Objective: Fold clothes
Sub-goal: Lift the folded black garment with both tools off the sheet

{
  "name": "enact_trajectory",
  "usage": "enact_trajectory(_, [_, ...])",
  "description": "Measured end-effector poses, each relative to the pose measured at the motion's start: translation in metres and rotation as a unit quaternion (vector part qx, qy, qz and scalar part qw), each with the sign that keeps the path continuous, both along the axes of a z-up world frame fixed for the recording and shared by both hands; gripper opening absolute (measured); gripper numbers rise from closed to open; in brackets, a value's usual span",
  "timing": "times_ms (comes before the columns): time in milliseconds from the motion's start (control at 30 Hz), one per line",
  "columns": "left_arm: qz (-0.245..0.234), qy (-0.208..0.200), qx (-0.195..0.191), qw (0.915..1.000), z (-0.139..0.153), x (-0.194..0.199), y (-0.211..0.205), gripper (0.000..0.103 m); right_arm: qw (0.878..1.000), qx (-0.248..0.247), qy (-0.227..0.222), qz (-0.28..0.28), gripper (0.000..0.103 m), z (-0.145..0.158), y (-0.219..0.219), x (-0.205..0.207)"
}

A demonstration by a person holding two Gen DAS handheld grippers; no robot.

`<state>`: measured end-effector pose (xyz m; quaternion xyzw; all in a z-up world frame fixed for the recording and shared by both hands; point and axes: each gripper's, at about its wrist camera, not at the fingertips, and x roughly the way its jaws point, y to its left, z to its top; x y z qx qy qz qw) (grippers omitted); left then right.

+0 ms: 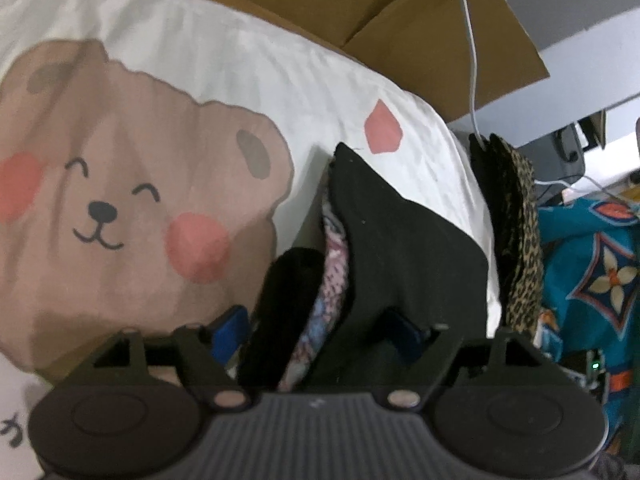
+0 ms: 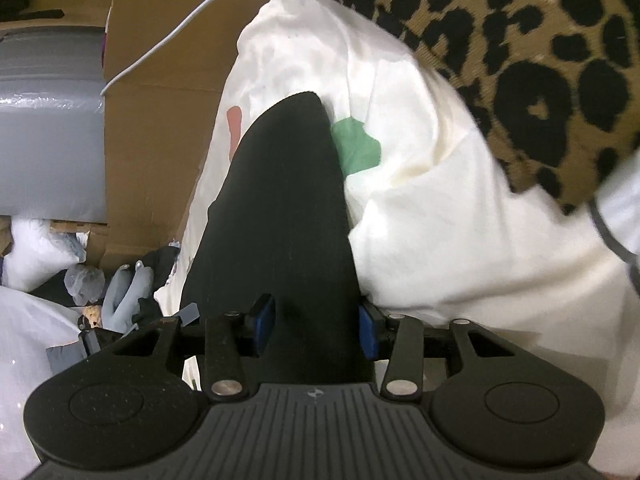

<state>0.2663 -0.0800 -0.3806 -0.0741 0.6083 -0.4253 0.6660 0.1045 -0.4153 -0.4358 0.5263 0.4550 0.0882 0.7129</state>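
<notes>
One black garment [image 1: 404, 248], folded thick, patterned lining showing.

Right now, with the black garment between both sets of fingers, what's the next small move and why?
Probably draw the left gripper back clear: its fingers stand wide around the folded black garment, which lies on the bear-print sheet, while the right gripper grips its black fabric.

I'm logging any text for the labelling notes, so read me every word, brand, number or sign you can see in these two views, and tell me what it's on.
No text can be read in full.
Dark handwritten-style character, cut off and blurred, at the bottom left edge of the white bear-print bed cover: unreadable.
Small pale emblem on the ribbed body of the right gripper: a mark, no letters.
Black garment, leopard-print fabric, brown cardboard box: no print visible.
</notes>
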Motion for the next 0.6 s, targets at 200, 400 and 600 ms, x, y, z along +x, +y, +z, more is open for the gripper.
enact_trajectory(200, [-0.005,0.018,-0.024,0.9995,0.001,0.004,0.001,0.049,1.000,0.009,-0.005,0.008,0.019,0.001,0.001,0.003])
enact_trajectory(400, [0.003,0.025,-0.030,0.9992,0.005,0.007,0.011,0.069,1.000,0.012,-0.012,0.007,0.016,0.009,0.001,0.002])
enact_trajectory(600, [-0.006,0.055,-0.044,0.9975,0.000,0.009,0.007,0.091,1.000,0.015,-0.005,0.009,0.019,0.005,0.002,0.004])
